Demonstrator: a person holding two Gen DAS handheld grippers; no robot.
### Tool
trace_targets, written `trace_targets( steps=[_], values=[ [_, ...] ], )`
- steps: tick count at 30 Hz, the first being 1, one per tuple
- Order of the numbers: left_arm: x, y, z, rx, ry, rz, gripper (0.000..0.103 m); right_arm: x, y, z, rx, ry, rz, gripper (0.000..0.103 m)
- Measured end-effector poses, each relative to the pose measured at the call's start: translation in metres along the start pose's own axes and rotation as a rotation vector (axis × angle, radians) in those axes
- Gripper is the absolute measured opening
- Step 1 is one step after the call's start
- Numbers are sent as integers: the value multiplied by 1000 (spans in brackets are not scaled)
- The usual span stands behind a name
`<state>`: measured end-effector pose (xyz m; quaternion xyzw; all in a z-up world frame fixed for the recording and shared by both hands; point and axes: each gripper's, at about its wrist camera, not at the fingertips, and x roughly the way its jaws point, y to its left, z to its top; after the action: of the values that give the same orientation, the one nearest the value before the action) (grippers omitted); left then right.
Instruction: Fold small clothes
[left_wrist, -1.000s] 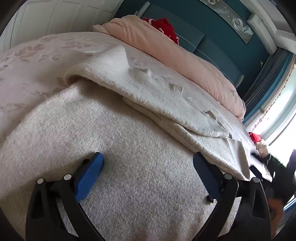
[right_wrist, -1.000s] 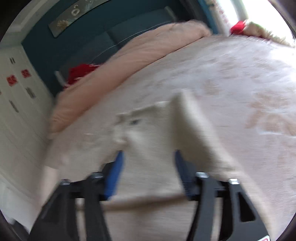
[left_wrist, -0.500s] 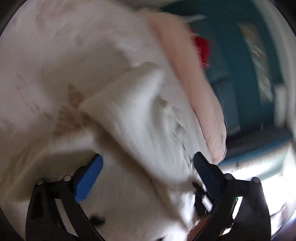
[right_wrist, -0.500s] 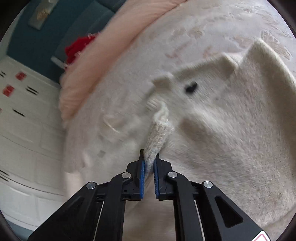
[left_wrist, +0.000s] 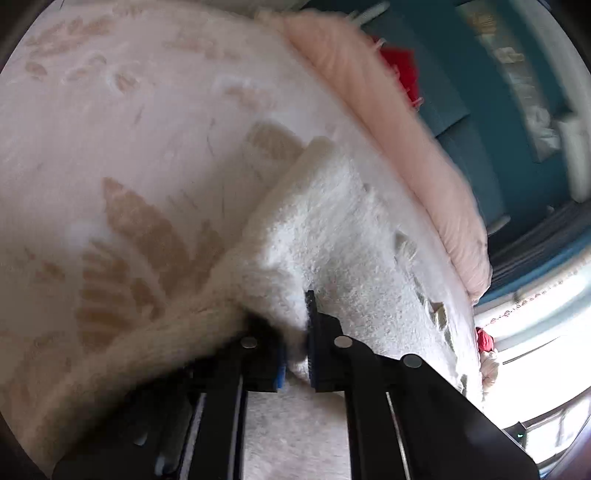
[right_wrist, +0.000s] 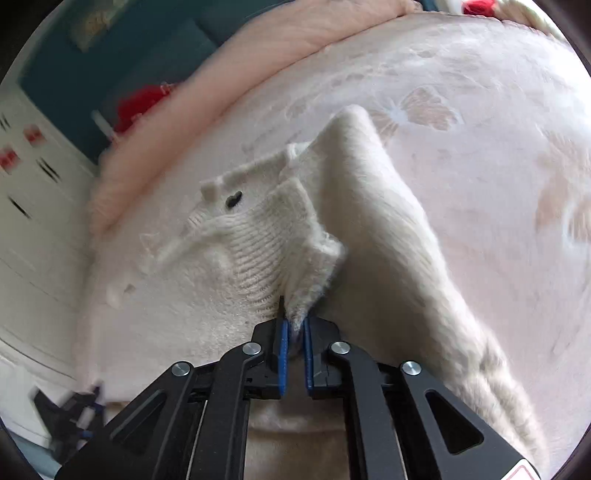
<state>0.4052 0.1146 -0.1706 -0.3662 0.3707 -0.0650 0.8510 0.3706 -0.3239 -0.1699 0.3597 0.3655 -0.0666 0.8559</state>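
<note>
Both edges caught! Best now to lift the two hands evenly so the fold lands square. Left gripper (left_wrist: 295, 343) fingers pinch the knit (left_wrist: 332, 240) at its near edge; right gripper (right_wrist: 294, 343) fingers clamp a bunched corner. The knit lies on the bed (right_wrist: 480, 110), stretching away ahead of both.

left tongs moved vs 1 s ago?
Yes. The left tongs swung left against the pink duvet, which shifted toward the frame's right edge, and they are now shut on a fold of the cream sweater.
</note>
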Motion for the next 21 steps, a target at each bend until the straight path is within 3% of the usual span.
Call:
trace_targets(
  steps=[2,7,10,12,14,15,16,18,21],
  values=[
    [-1,0,-2,23,-20,-6,9,-5,7,2,-7,-1,10,5],
    [5,-2,-3,56,-40,-5,9,-30,23,12,-66,-97,65,6],
    [3,-1,-3,61,-48,-12,9,5,12,10,-64,63,-2,10],
    [6,-3,-2,64,-50,-12,9,2,5,10,-13,44,33,14],
    [8,-4,-1,70,-53,-8,9,-1,6,18,29,39,33,29],
    [7,-4,-1,73,-55,-5,9,1,6,23,55,46,38,30],
    [7,-4,-3,75,-57,-5,9,4,6,27,77,52,38,30],
    [7,-3,-3,74,-58,-7,9,6,6,33,100,44,58,9],
    [7,-2,-4,76,-60,-9,9,-20,15,44,71,-72,93,8]
  ],
)
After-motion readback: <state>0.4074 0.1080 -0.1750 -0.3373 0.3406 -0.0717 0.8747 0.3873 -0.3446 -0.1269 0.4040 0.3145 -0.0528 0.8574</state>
